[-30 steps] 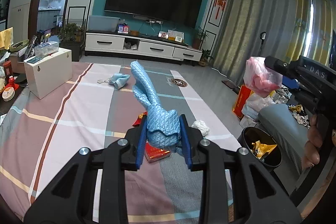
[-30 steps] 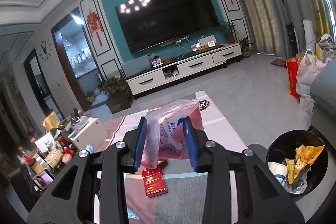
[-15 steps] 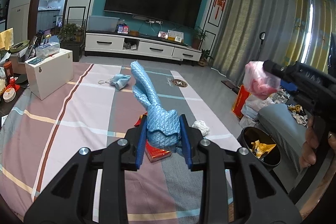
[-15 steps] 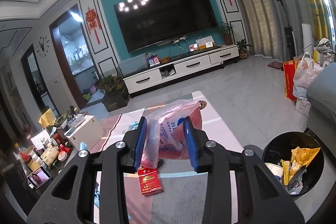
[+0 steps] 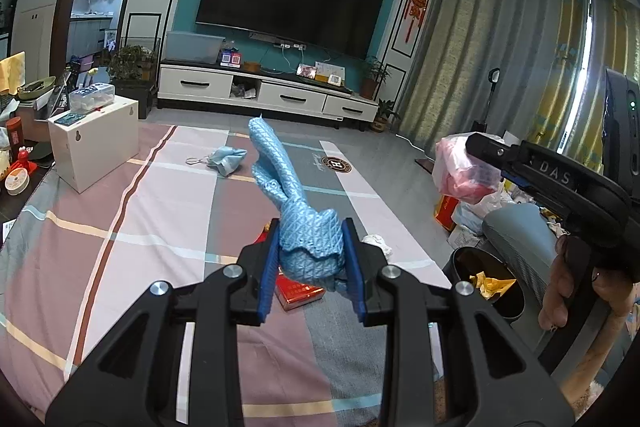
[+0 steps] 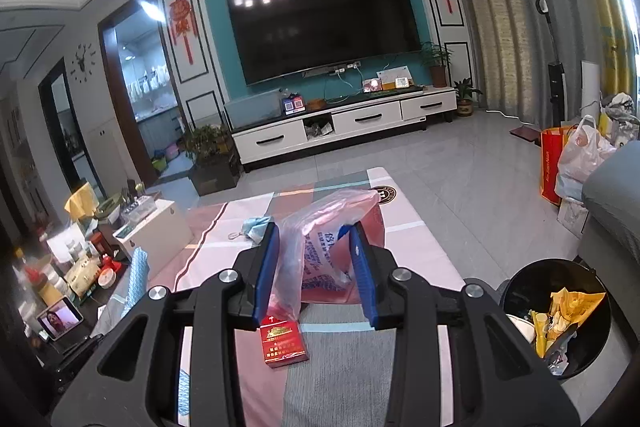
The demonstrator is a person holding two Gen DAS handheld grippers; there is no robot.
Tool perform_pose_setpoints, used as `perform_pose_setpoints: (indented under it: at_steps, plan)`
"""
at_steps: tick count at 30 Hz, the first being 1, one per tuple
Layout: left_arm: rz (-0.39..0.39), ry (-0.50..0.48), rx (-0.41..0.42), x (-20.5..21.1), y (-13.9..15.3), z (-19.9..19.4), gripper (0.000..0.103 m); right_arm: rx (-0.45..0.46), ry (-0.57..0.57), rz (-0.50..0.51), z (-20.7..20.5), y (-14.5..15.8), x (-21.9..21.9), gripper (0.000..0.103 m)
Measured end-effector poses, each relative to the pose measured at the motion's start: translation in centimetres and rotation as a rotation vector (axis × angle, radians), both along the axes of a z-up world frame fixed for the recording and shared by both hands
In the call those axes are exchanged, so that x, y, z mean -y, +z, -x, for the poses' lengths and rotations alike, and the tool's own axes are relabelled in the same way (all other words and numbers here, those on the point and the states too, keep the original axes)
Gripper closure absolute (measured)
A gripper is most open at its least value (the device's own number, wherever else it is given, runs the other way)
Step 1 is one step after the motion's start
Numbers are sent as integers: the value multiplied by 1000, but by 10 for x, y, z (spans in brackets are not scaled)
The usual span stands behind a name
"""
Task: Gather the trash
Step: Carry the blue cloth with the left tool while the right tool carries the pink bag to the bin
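Observation:
My left gripper (image 5: 310,247) is shut on a light blue patterned wrapper (image 5: 296,203) that sticks up above the striped table. My right gripper (image 6: 314,259) is shut on a crumpled pink plastic bag (image 6: 326,243); it also shows at the right of the left wrist view (image 5: 464,171), held high. A black trash bin (image 6: 560,311) with yellow waste inside stands on the floor at the lower right and shows in the left wrist view (image 5: 486,279). A red cigarette pack (image 6: 282,341) lies on the table under both grippers.
A crumpled blue mask (image 5: 226,159) and a white paper wad (image 5: 376,241) lie on the table. A white box (image 5: 92,143) stands at its left. A grey sofa (image 6: 612,211) and shopping bags (image 6: 576,163) are beside the bin.
The right gripper with the pink bag has risen and drifted slightly right, bringing the bin more into view. The left gripper has barely moved.

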State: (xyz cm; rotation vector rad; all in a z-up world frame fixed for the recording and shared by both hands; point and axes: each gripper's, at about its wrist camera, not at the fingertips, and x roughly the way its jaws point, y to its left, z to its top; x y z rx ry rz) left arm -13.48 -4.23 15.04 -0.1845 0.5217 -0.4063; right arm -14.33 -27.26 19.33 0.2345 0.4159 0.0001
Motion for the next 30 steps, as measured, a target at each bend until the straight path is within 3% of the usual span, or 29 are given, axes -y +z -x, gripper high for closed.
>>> perform_pose_setpoints:
  at_steps: [11,30]
  plan:
    - [22,-3,-4,-4,1,-1,72,-22,33,40,-6,-3,-15,66]
    - [21,-11,-6,0,-3,0,72,-18,15,27,-5,-3,-9,66]
